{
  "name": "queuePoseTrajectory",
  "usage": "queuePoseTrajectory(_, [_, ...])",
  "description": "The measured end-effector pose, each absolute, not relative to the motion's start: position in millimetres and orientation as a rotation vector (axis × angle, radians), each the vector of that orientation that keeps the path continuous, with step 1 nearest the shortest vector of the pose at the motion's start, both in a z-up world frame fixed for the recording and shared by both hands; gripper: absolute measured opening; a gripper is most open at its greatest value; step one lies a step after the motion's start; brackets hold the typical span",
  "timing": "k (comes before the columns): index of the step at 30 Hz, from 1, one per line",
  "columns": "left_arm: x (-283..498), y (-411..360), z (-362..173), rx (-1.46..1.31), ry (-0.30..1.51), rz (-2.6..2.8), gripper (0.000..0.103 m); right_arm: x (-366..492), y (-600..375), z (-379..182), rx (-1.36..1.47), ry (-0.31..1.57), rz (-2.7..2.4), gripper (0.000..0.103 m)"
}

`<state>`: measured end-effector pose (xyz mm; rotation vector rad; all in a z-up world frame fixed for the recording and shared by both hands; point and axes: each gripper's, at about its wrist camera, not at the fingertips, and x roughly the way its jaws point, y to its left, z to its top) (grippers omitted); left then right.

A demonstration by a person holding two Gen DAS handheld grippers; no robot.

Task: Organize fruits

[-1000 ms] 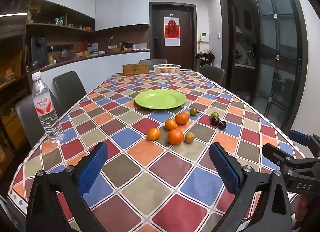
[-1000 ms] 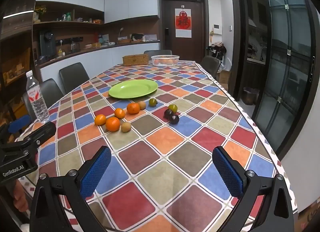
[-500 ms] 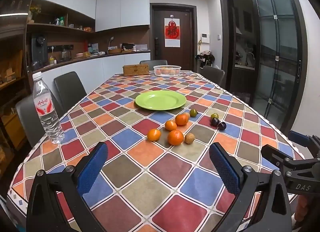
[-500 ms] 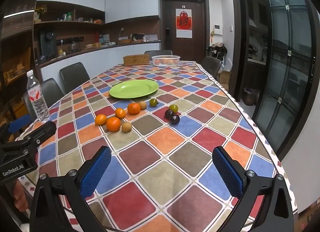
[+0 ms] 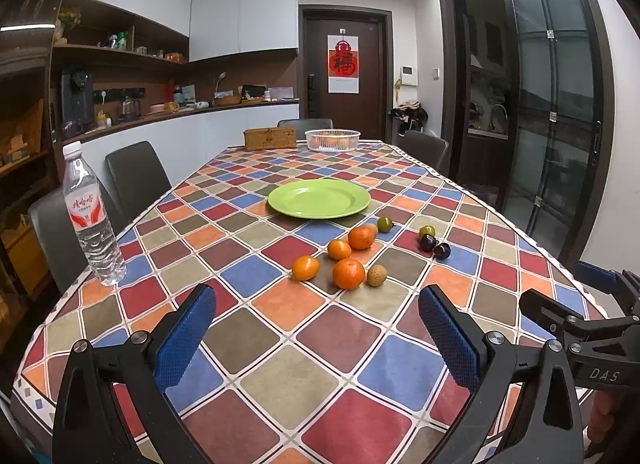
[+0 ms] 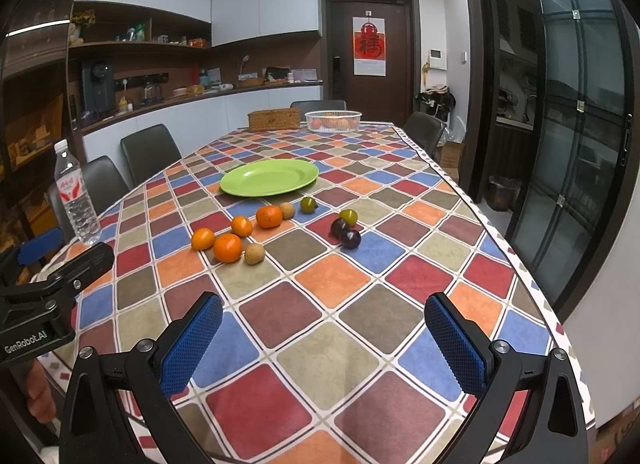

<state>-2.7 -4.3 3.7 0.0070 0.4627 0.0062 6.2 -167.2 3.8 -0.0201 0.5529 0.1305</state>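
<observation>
Several small fruits lie loose on the checkered tablecloth: orange mandarins (image 5: 349,273) (image 6: 227,247), a tan round fruit (image 5: 376,275) (image 6: 254,253), green fruits (image 5: 384,224) (image 6: 308,204) and dark plums (image 5: 427,241) (image 6: 350,238). An empty green plate (image 5: 319,198) (image 6: 269,177) sits just beyond them. My left gripper (image 5: 318,334) is open and empty above the near table edge, short of the fruits. My right gripper (image 6: 323,342) is open and empty too, to the right of the left one.
A water bottle (image 5: 89,215) (image 6: 76,197) stands at the table's left edge. A white basket (image 5: 332,139) with fruit in it and a wicker box (image 5: 270,138) sit at the far end. Chairs line the table's left side and far end.
</observation>
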Motion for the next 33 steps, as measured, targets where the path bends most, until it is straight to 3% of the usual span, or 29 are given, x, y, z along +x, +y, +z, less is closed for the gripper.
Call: queuePoseTrajectory(33, [-1.8, 1.4, -1.3, -0.003, 0.465, 0.004, 0.103, 6.6, -168.7, 1.2, -0.023, 0.561, 0.139, 0.102])
